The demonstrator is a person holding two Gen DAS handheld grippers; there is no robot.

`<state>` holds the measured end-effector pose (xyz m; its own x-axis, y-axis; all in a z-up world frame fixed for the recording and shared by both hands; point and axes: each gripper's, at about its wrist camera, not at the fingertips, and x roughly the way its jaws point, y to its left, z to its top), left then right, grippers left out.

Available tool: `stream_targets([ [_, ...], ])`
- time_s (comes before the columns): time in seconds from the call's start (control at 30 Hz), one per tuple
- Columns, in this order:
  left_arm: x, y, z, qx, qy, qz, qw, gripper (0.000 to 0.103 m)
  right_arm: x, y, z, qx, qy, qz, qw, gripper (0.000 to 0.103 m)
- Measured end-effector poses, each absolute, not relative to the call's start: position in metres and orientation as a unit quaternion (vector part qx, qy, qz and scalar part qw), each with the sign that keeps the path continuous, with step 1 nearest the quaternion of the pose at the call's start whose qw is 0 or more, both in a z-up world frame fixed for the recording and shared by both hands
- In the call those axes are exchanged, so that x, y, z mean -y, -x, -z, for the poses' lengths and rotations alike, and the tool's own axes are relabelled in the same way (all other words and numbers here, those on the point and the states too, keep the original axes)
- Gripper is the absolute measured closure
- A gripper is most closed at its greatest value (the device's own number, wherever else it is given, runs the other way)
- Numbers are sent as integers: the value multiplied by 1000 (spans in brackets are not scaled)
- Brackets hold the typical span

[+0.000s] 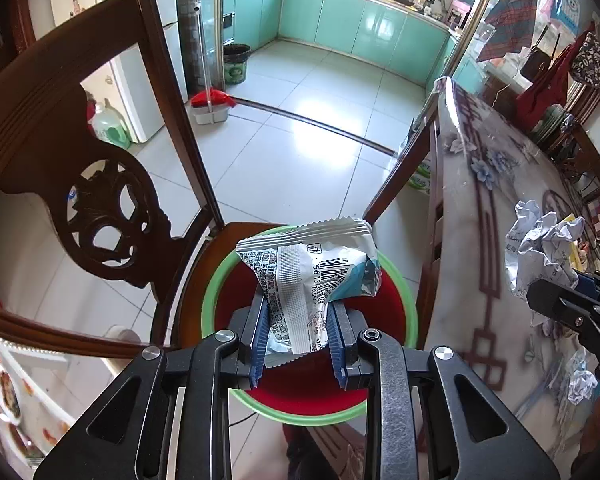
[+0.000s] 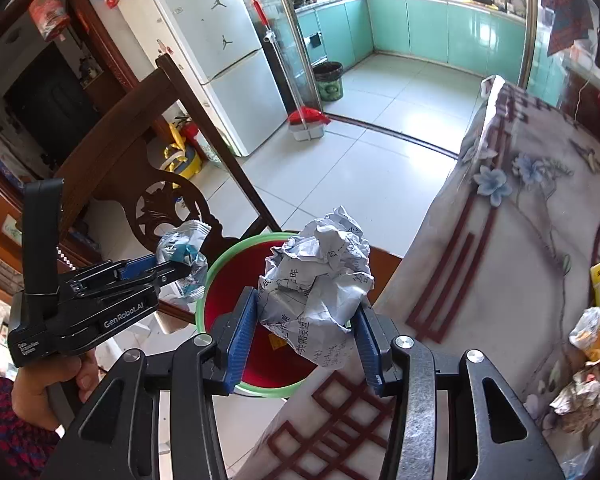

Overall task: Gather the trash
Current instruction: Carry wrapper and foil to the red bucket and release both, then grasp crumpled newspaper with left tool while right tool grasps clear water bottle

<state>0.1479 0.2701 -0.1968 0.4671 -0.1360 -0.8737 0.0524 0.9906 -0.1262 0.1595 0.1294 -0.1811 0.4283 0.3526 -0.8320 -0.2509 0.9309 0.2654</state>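
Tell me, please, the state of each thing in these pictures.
Left hand-held gripper: shut on snack wrapper, over the bin.
Right hand-held gripper: shut on crumpled paper.
Red bin: open, upright.
Table: some trash remains.

The bin (image 1: 410,312) stands on the chair seat (image 1: 204,264), just left of the table's edge (image 1: 440,240). Snack wrapper (image 1: 312,280) hangs over the bin; crumpled paper ball (image 2: 318,280) over its table-side rim. More crumpled trash (image 2: 584,384) lies on the table's right part.
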Motion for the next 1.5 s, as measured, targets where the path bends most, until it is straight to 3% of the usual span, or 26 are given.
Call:
stream_targets([
  [0.6,-274,-163,210,-532,38,55,844,78,-148,-165,188,-505,-35,-212,836,56],
  [0.63,-274,-162,210,-531,38,53,845,75,-149,-165,188,-502,-34,-213,837,55],
  [0.7,-274,-162,210,-527,40,43,848,46,-149,-164,187,-498,-33,-216,839,49],
  [0.73,-275,-161,209,-523,45,41,850,41,-148,-162,186,-495,-33,-218,840,48],
  [0.97,-264,-145,201,-517,51,52,853,39,-125,-144,177,-478,-49,-206,852,47],
  [1.2,-222,-129,198,-523,27,83,848,39,-41,-104,167,-466,-60,-134,872,47],
  [1.43,-147,-105,179,-505,7,153,849,36,123,-49,148,-420,-120,60,898,47],
  [1.5,-119,-96,173,-498,-2,174,849,35,184,-30,147,-396,-163,140,893,33],
])
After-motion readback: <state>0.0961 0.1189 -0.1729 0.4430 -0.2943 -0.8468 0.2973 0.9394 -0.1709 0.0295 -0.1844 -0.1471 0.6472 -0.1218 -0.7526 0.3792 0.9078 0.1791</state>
